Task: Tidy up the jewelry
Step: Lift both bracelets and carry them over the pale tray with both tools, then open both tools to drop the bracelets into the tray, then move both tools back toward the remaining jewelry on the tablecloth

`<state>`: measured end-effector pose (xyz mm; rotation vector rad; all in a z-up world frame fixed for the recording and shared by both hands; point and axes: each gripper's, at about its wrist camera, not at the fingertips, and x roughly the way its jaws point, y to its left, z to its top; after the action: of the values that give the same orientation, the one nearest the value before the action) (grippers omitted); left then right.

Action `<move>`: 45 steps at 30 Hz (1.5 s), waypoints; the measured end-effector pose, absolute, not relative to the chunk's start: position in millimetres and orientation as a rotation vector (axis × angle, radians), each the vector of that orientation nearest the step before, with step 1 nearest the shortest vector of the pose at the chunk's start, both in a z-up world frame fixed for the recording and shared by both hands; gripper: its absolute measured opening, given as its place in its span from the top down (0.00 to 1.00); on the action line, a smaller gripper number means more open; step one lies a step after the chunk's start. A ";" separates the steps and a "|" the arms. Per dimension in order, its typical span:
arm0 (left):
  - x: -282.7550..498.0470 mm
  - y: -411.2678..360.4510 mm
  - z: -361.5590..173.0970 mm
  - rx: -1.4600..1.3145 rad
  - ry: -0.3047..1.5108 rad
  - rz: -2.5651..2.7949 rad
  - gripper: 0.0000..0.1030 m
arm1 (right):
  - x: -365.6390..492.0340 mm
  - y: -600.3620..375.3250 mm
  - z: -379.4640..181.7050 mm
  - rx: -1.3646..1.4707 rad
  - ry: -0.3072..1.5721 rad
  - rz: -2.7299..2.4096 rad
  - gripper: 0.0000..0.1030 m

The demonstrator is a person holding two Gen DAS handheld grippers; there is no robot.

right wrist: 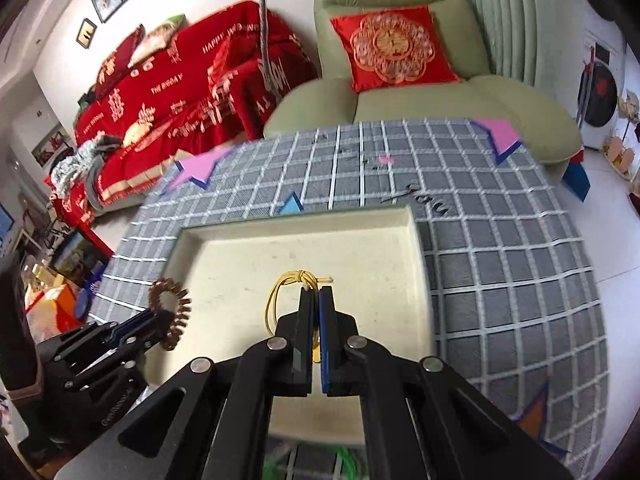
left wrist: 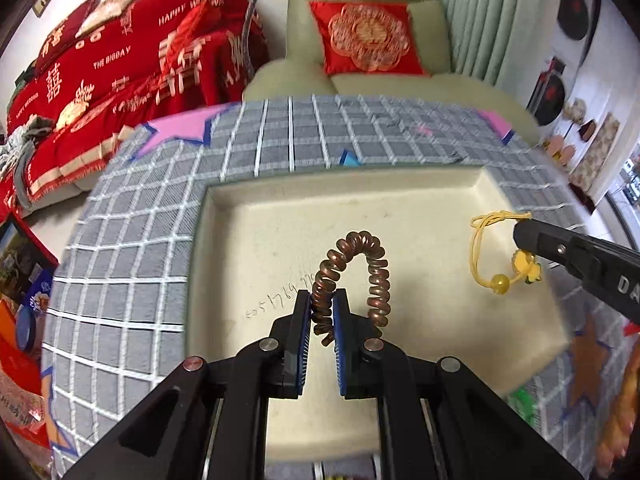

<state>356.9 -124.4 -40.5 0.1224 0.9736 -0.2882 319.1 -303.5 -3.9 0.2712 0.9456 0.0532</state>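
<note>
Left wrist view: the left gripper (left wrist: 322,312) has its jaws squeezed on a brown coil bracelet (left wrist: 352,276), which loops up over the cream tray (left wrist: 256,220) on the checked tabletop (left wrist: 132,216). At about 3 o'clock, the right gripper (left wrist: 524,236) pinches a yellow cord bracelet (left wrist: 486,256) near its knot, so the cord and beads dangle.

Right wrist view: the right gripper's jaws are closed tight on the yellow cord, and the coil bracelet (right wrist: 170,310) is at 9 o'clock.

Both look light. The coil looks springy and bendy, so it may wobble; holding one side of the loop works. The cord is thin and floppy and could slip, so the knot is a good place to hold.
</note>
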 end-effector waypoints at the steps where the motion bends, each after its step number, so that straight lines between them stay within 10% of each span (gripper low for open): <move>1: 360.5 -127.4 -48.6 0.132 0.983 -0.283 0.80 | 322.4 -303.0 -12.2 0.274 0.955 0.045 0.98; 19: 365.7 -138.9 -65.3 0.210 0.970 -0.223 0.77 | 337.7 -310.6 -62.7 0.256 1.042 -0.023 0.96; 20: 364.2 -138.5 -63.1 0.212 0.961 -0.219 0.49 | 335.7 -311.7 -60.4 0.271 1.037 -0.017 0.93; 21: 363.1 -138.0 -60.0 0.216 0.945 -0.205 0.00 | 334.0 -313.9 -58.3 0.291 1.033 -0.013 0.90; 25: 355.9 -138.8 -50.5 0.236 0.890 -0.221 0.00 | 329.9 -319.6 -48.7 0.337 1.002 -0.003 0.34; 31: 344.9 -128.8 -35.6 0.194 0.861 -0.219 0.00 | 320.3 -325.6 -29.3 0.385 0.947 0.005 0.34; 38: 310.2 -97.0 -8.5 0.096 0.850 -0.261 0.00 | 290.0 -326.3 -1.5 0.413 0.866 0.035 0.01; 45: 238.9 -73.4 13.1 0.150 0.815 -0.235 0.00 | 237.0 -322.6 16.4 0.463 0.828 0.115 0.00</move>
<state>238.9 -73.4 13.1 0.1501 0.8147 -0.2355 237.0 -322.6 16.4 0.4629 0.8276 0.1154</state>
